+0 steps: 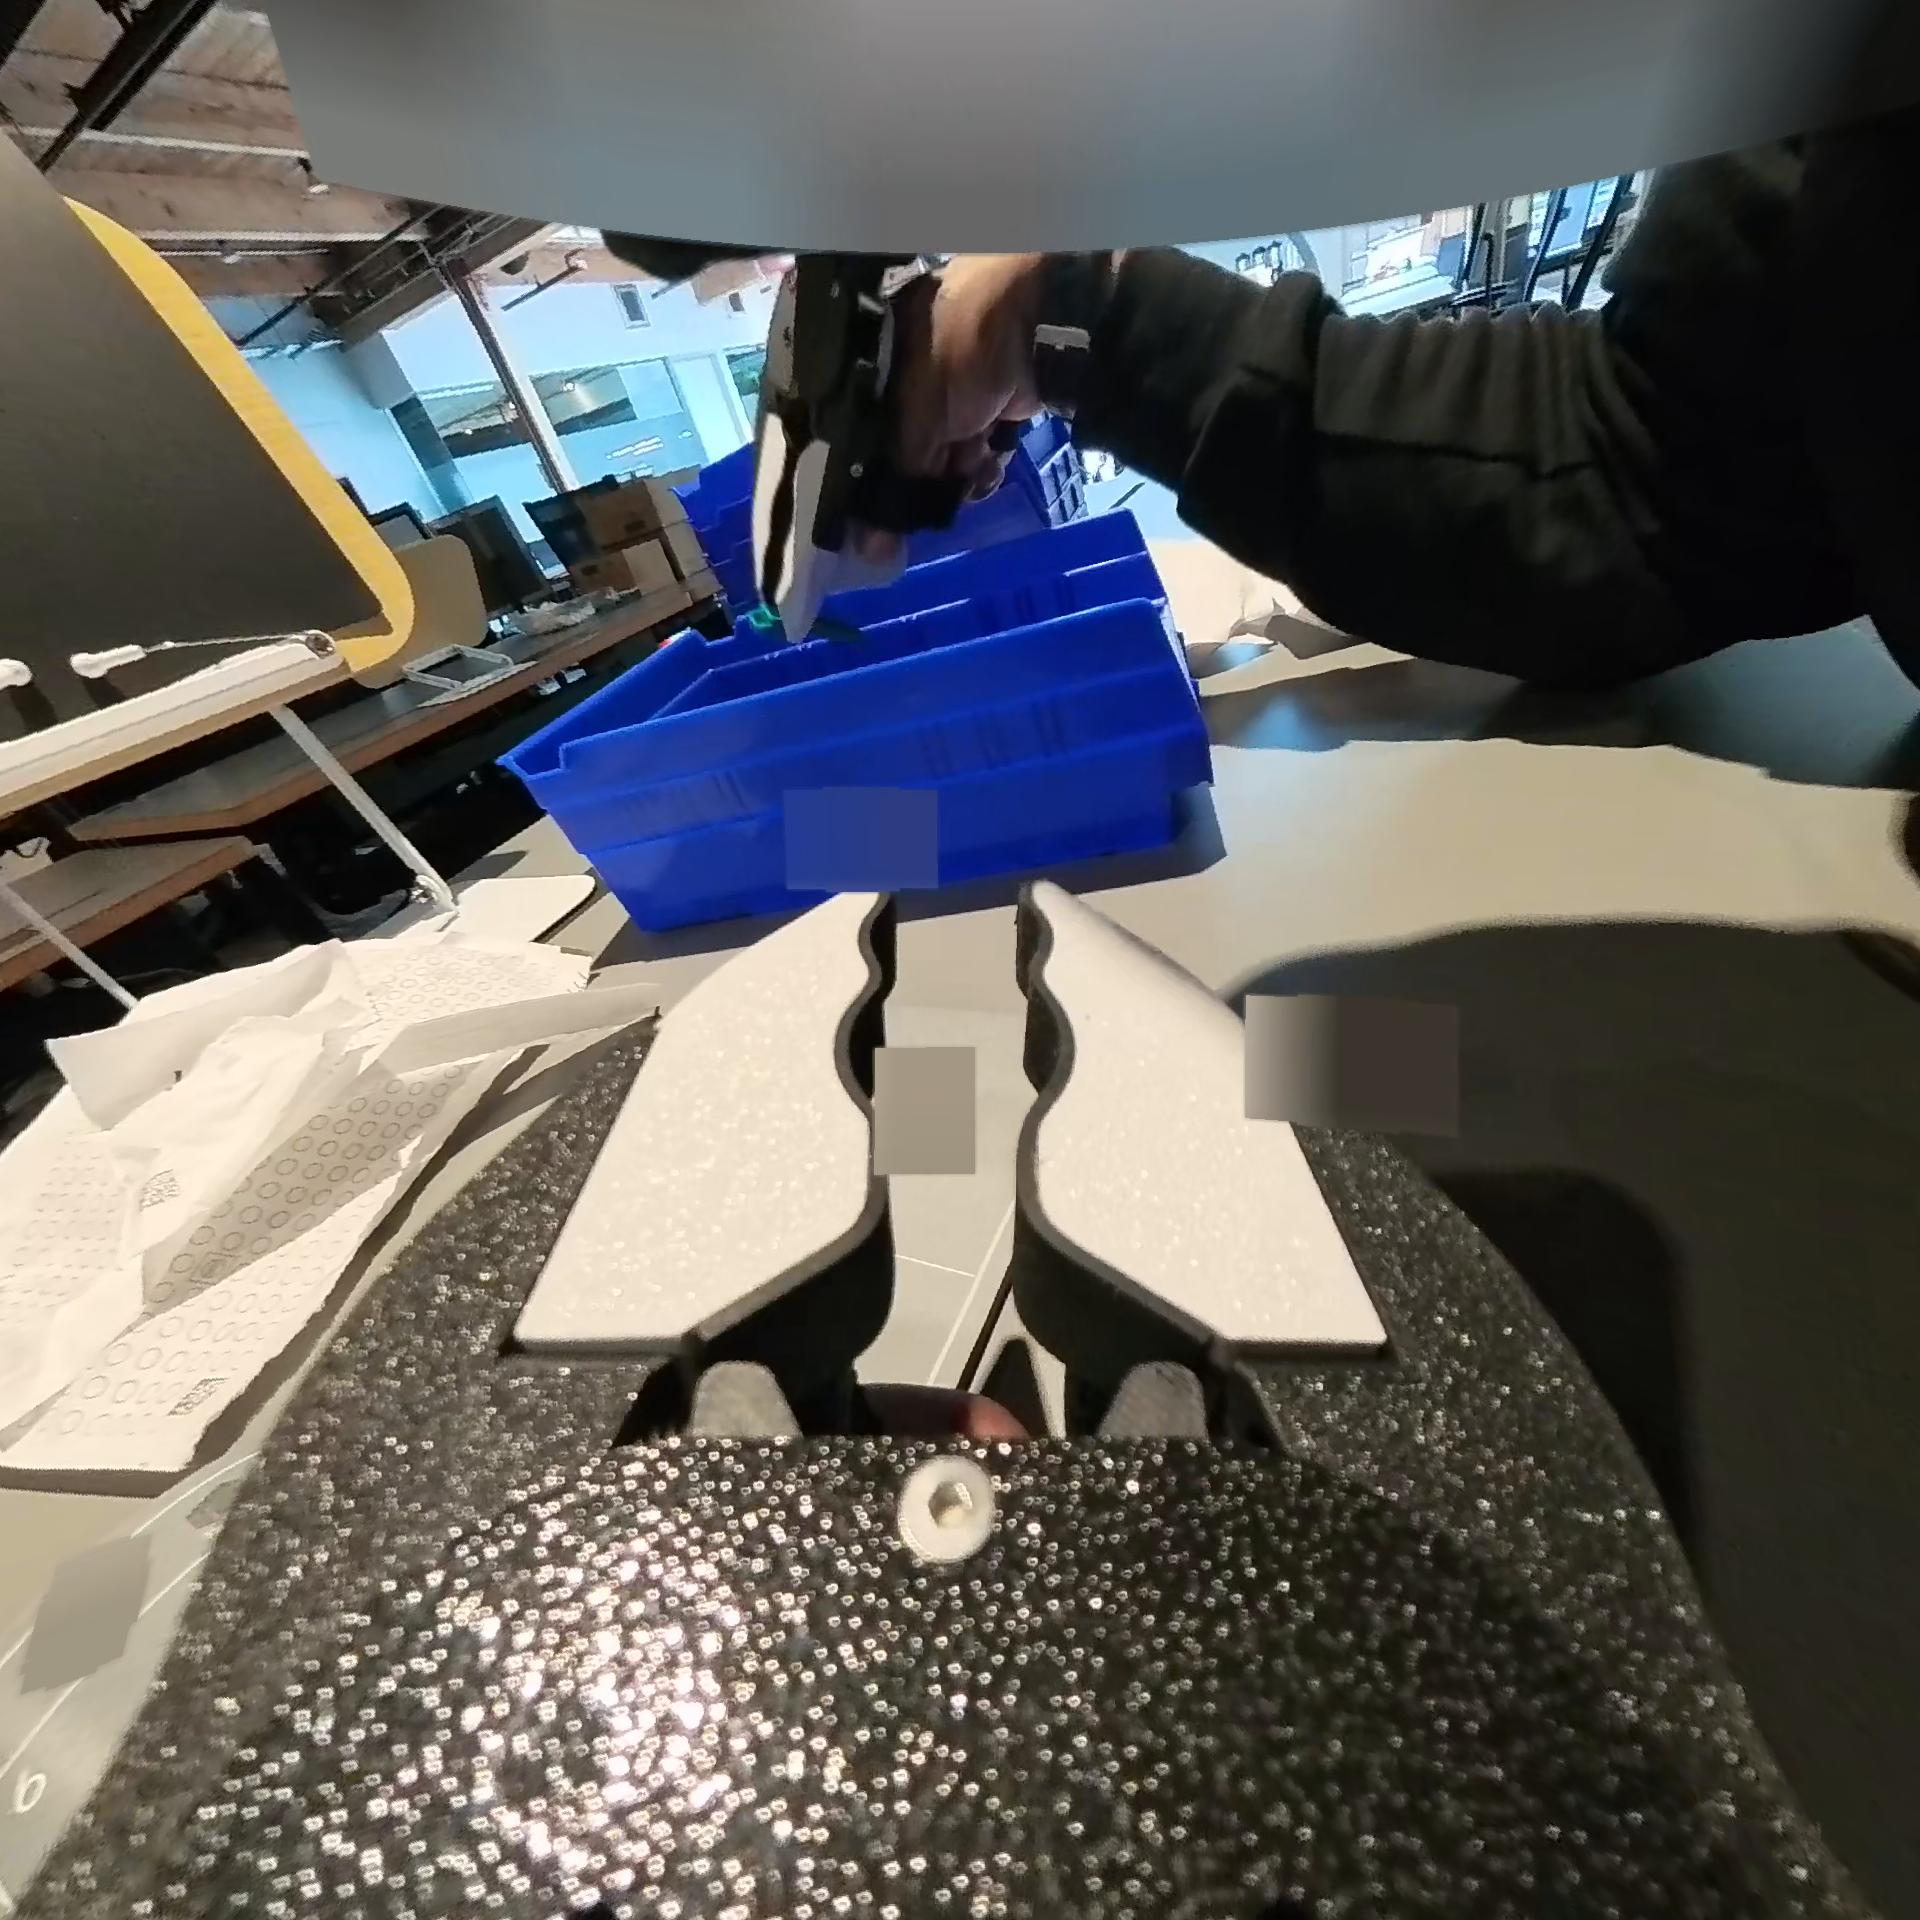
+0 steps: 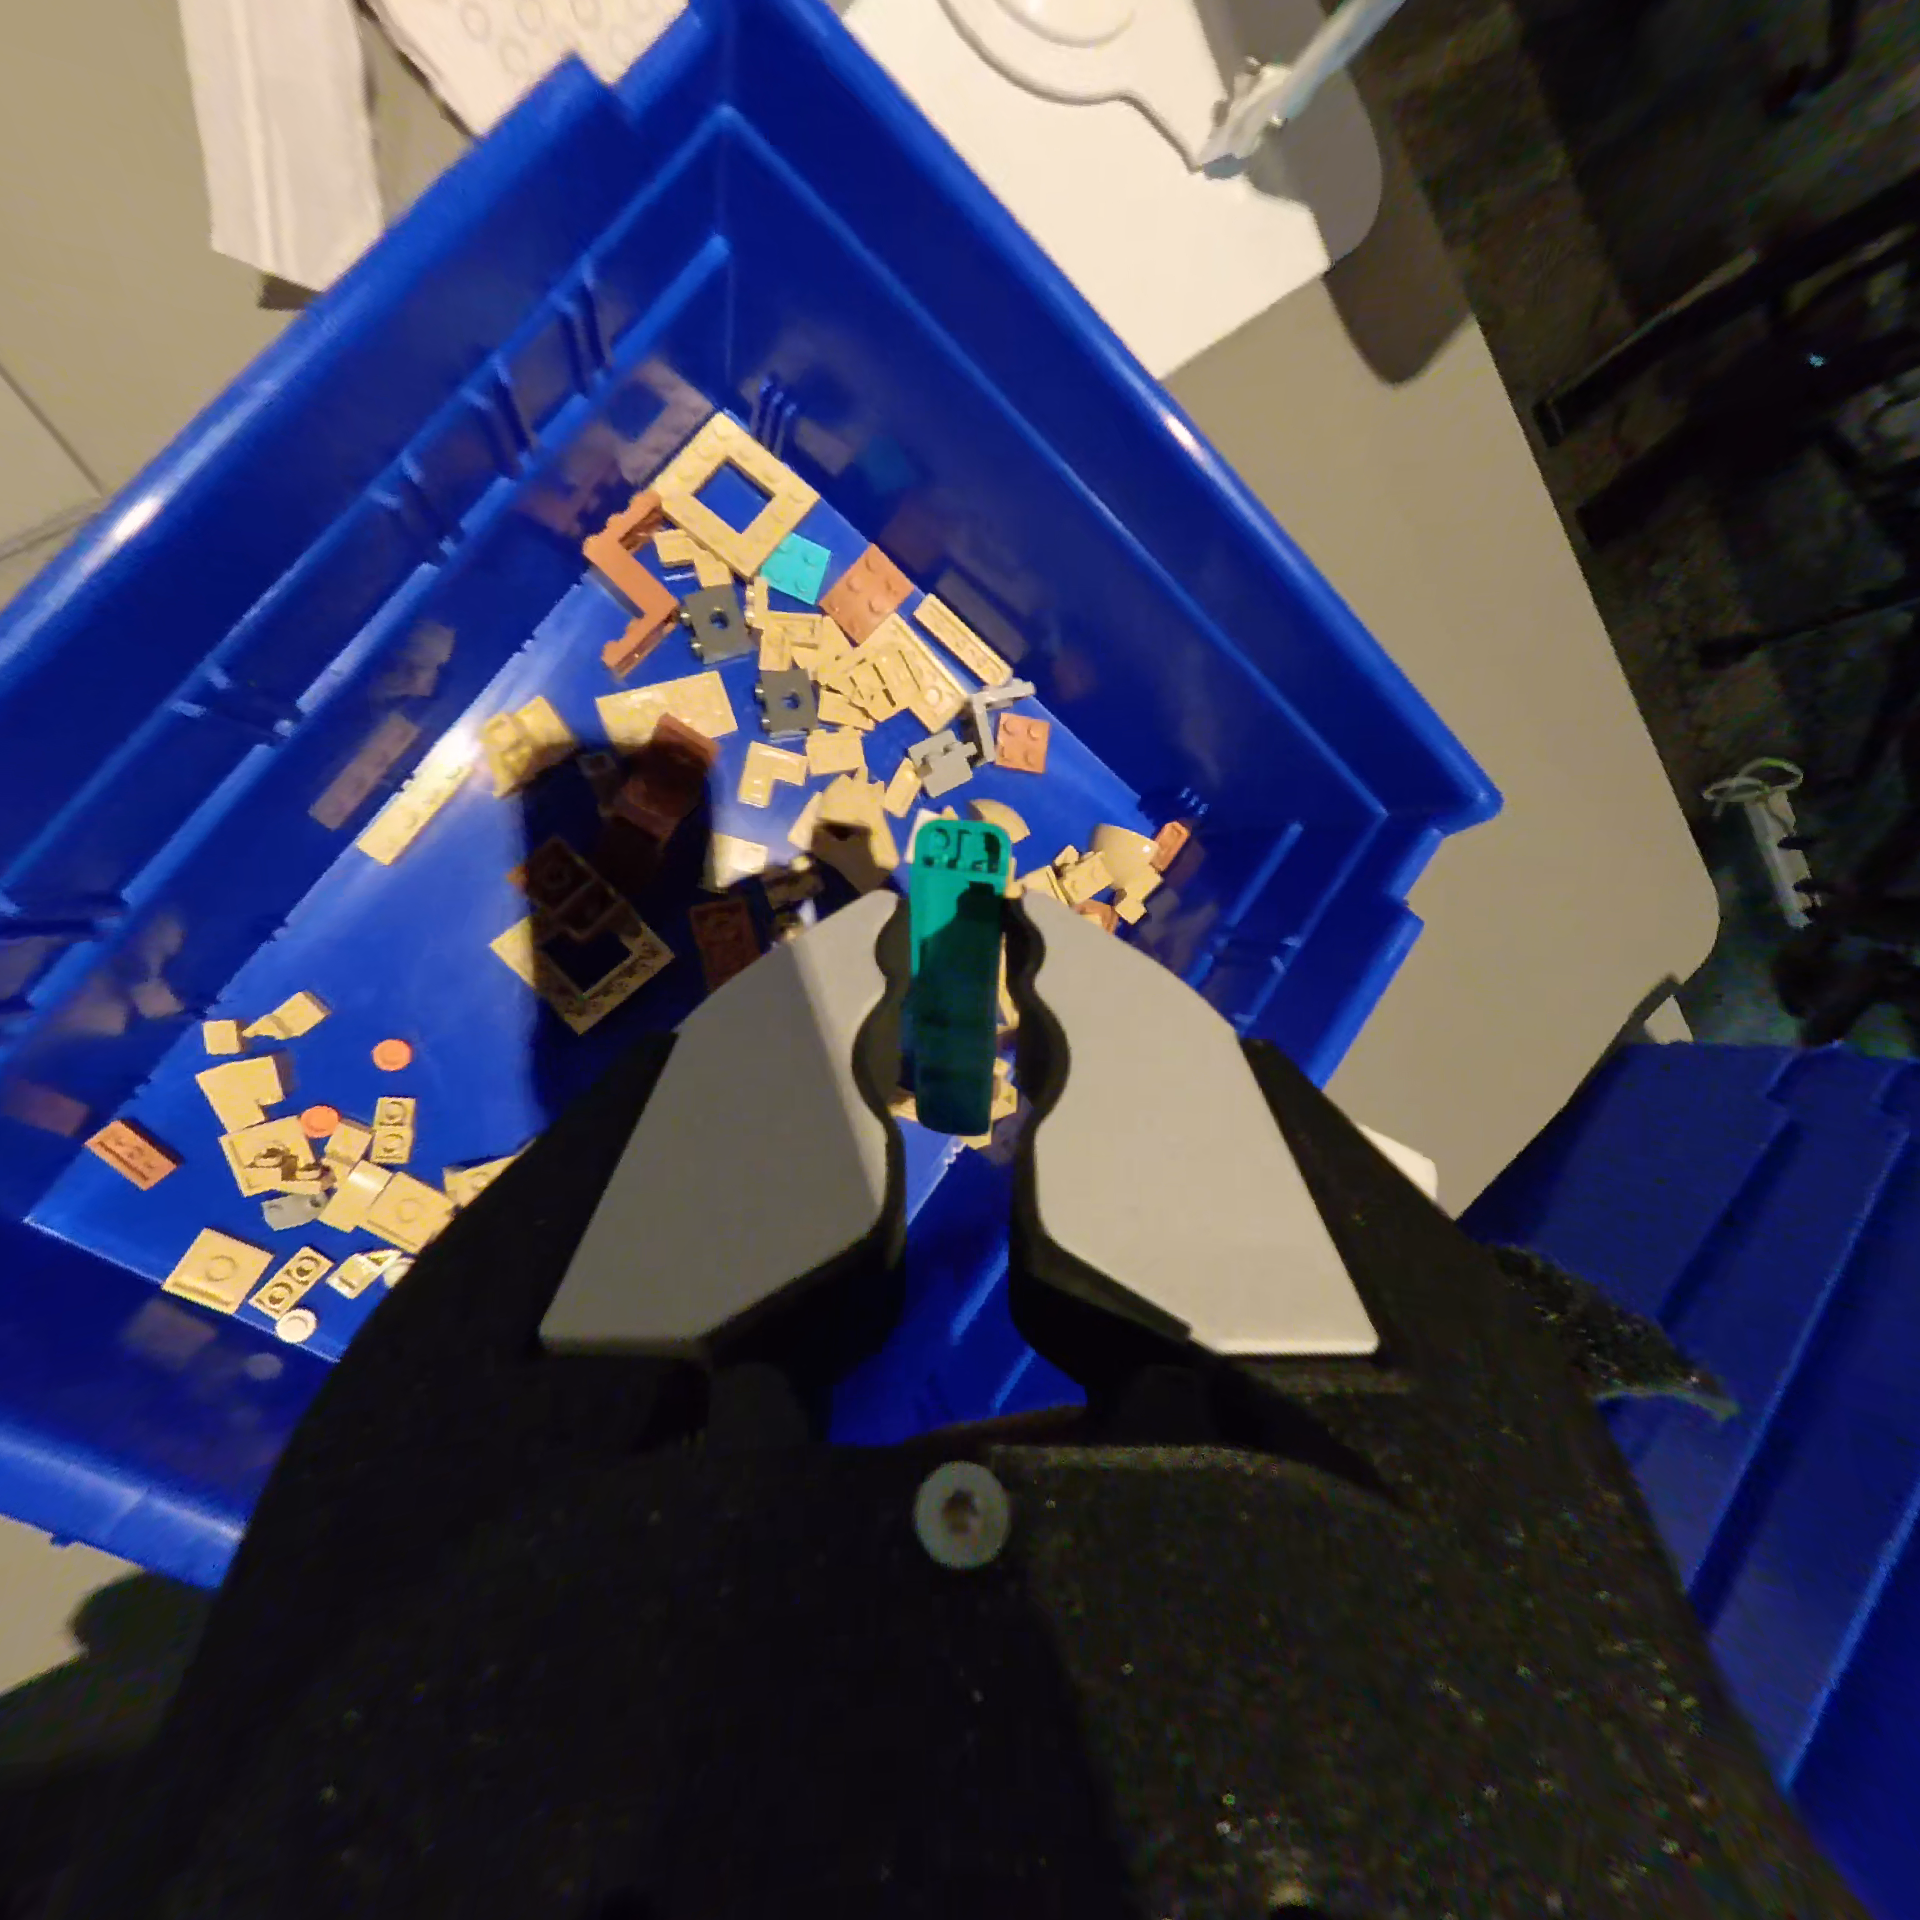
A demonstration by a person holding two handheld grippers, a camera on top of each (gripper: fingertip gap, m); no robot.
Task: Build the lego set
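My right gripper (image 2: 954,914) is shut on a long teal Lego piece (image 2: 956,935) and holds it above a blue bin (image 2: 1195,436). The bin holds several loose tan, brown, orange and grey Lego pieces (image 2: 831,665). In the left wrist view the right gripper (image 1: 795,613) hangs over the blue bin (image 1: 1039,790) with the teal piece (image 1: 767,621) at its tips. My left gripper (image 1: 954,925) is open and empty, low over the grey table (image 1: 1455,831), just in front of the bin.
Crumpled white paper sheets with printed circles (image 1: 260,1122) lie at the left on the table. A second blue bin (image 2: 1714,1351) stands at the right. More blue bins (image 1: 727,499) stand behind. A person's dark sleeve (image 1: 1455,468) reaches across from the right. Spacing between my two grippers at the tips: around 35 centimeters.
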